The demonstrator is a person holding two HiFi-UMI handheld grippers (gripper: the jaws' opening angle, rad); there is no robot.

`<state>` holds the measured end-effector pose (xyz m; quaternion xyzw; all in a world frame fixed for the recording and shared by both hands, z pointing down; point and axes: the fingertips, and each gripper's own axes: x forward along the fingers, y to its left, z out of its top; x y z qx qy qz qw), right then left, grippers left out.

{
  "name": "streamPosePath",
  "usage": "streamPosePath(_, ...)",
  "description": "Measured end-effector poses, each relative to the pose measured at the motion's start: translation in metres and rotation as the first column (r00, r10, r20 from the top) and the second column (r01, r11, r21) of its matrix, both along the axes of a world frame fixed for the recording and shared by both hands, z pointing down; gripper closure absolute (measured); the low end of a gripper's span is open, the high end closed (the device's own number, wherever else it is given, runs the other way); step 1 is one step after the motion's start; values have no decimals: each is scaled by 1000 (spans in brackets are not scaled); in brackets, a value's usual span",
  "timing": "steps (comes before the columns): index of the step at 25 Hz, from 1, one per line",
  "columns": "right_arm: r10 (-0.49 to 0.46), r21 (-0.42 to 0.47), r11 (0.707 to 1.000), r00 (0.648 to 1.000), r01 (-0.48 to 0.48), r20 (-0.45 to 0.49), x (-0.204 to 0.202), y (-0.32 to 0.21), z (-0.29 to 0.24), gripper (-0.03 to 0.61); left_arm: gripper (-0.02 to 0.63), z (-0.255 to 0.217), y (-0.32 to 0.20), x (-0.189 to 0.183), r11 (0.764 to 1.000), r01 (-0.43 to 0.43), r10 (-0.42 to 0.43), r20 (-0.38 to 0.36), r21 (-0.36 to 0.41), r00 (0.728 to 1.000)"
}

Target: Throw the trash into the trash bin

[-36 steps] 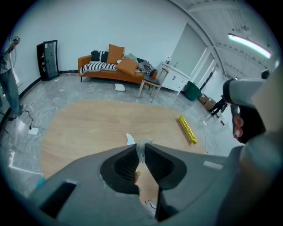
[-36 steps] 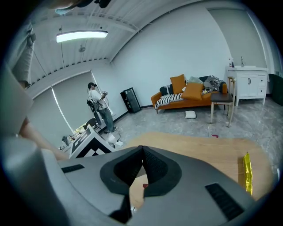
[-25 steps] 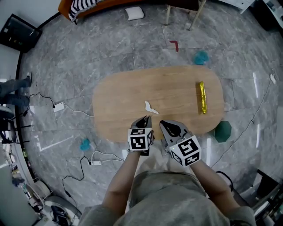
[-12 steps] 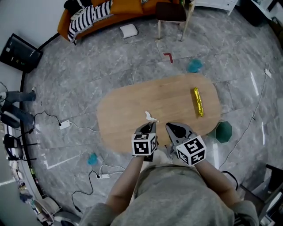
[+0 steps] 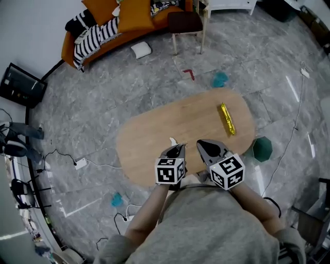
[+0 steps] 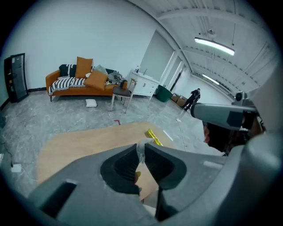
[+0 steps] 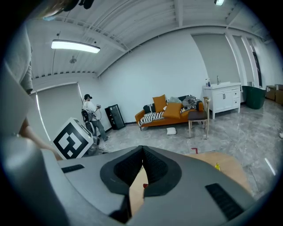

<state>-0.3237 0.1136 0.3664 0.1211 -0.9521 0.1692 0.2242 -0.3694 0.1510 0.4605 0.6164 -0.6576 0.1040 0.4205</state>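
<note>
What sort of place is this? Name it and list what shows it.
Probably a living-room mock-up inside a large office or lab hall. An orange sofa with cushions and an oval wooden table stand on a grey stone-tile floor, and a white power strip with loose cables lies nearby.

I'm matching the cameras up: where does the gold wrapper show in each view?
Head view: gold wrapper on the wooden table's right end.
Left gripper view: near centre, at the table's right edge.
Right gripper view: yellow speck, lower right.
Shared landmark: the orange sofa.
</note>
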Motion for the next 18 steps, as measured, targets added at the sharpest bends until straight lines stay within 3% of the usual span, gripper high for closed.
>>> streamPosePath(10, 137, 18, 990, 991, -137, 12, 14, -18, -8, 569, 566, -22, -33, 12, 986, -155, 156, 0, 60, 988)
streamPosePath(18, 272, 28, 962, 962, -273, 20, 39, -34, -17, 569, 566, -31, -52, 31, 961, -265, 266, -10, 79, 964)
